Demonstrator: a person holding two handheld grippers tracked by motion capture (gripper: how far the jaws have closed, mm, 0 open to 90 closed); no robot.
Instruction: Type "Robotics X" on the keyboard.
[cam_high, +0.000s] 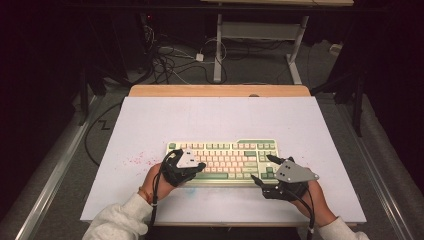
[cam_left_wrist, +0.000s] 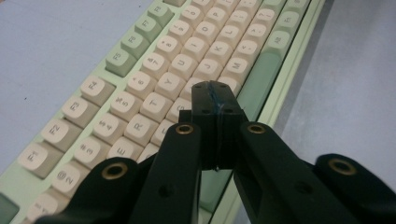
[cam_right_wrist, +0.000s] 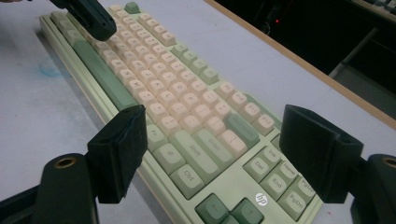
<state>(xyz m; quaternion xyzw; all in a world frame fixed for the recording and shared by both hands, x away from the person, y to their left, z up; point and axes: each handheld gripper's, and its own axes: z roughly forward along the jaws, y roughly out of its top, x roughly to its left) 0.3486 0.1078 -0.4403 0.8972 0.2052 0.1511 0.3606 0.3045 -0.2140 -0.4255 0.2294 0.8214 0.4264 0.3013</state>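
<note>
Hovering over keyboard (cam_high: 222, 161), left gripper (cam_high: 200, 165) fingers together

The keyboard (cam_high: 222, 159) is pale green with cream keys and darker green keys at its edges. It sits on a white table (cam_high: 220, 117) speckled red at the left. Both grippers are black, the left gripper (cam_high: 200, 165) and the right gripper (cam_high: 263, 168).

The person wears pale cream knitted sleeves (cam_high: 117, 220). Each hand carries a black two-jaw tool: the left tool (cam_high: 199, 165) and the right tool (cam_high: 262, 169) each bear a grey three-cornered plate on top, dotted with dark screws. Brass-ringed holes mark the black arms. A black cable (cam_high: 155, 197) trails toward 6 o'clock.
</note>
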